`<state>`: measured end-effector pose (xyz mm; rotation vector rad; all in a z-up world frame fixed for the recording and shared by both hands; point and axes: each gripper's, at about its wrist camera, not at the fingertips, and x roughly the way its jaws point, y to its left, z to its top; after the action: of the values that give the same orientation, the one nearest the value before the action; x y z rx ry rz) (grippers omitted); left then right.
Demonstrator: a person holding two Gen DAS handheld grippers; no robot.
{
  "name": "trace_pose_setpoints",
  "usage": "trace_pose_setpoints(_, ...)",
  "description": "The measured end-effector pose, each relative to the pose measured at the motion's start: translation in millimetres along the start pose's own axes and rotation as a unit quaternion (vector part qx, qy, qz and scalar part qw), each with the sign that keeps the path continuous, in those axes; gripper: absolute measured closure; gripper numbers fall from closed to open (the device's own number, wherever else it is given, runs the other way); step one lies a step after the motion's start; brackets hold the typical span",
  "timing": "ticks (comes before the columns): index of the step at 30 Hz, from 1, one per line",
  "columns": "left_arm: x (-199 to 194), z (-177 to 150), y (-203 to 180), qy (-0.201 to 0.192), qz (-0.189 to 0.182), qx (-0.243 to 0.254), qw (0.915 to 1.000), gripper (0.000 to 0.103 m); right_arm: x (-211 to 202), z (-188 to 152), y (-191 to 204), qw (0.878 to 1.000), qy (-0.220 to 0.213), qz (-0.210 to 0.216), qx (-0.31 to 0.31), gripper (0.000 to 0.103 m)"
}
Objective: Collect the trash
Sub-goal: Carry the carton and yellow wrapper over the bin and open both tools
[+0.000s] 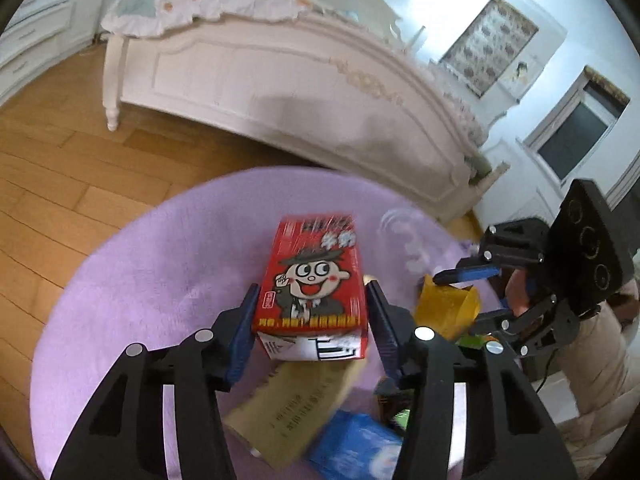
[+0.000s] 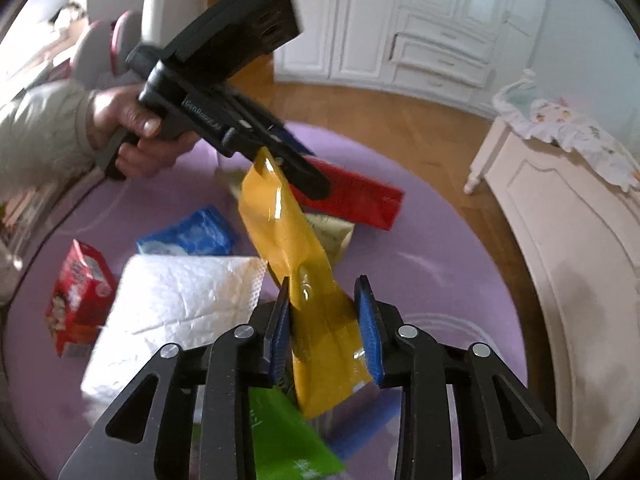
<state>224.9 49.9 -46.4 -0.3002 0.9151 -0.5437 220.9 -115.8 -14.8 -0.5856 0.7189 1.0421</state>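
Though strewn: two red cartons (image 2: 76,300).

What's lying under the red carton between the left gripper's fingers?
Under the red carton a tan paper envelope pokes out toward the camera, on the purple rug. Anything directly beneath the carton is hidden.

Red cartoon-printed carton (image 1: 312,292) sitting between left gripper (image 1: 312,320) fingers, printed face up; glossy yellow pouch (image 2: 304,272) standing between right gripper (image 2: 325,320) pads, crumpled; blue packet (image 2: 192,232), white padded mailer (image 2: 176,312) lying left of it
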Motion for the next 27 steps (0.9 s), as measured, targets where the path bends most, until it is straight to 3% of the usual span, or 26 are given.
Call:
trace_pose_setpoints(6, -40.0, -3.7, -41.5, -0.051, -0.004, 0.010, 0.9986, 0.053, -63.9, -8.0, -3.2, 0.994, -0.076, -0.022, 0.077, 0.074)
trace_pose_setpoints(11, -63.4, -11.4, -89.0, -0.079, -0.015, 0.023, 0.9965, 0.053, -126.6, -45.8, 6.4, 0.970, -0.147, -0.034, 0.190, 0.074)
trace_pose_setpoints(15, -65.8, -15.8, -124.9, -0.096, -0.023, 0.030, 0.9946, 0.053, -169.2, -89.2, 6.0, 0.933, -0.202, -0.035, 0.295, 0.074)
trace_pose_setpoints(18, -53.2, -21.7, -156.6, -0.097, -0.025, 0.037, 0.9943, 0.053, -196.7, -137.1, 5.4, 0.895, -0.238, -0.046, 0.375, 0.074)
trace_pose_setpoints(20, -37.9, -24.5, -179.0, -0.091, -0.032, 0.037, 0.9947, 0.053, -217.7, -179.8, 4.1, 0.861, -0.266, -0.057, 0.431, 0.074)
trace_pose_setpoints(21, -30.5, -24.9, -187.3, -0.087, -0.034, 0.039, 0.9948, 0.053, -222.2, -191.4, 4.1, 0.851, -0.273, -0.060, 0.445, 0.074)
trace_pose_setpoints(23, -12.5, -26.2, -207.9, -0.078, -0.040, 0.044, 0.9952, 0.053, -237.6, -228.1, 1.4, 0.823, -0.287, -0.088, 0.483, 0.074)
trace_pose_setpoints(27, 33.1, -28.6, -249.2, -0.047, -0.069, 0.050, 0.9953, 0.053, -259.9, -281.0, 6.2, 0.787, -0.294, -0.139, 0.524, 0.074)
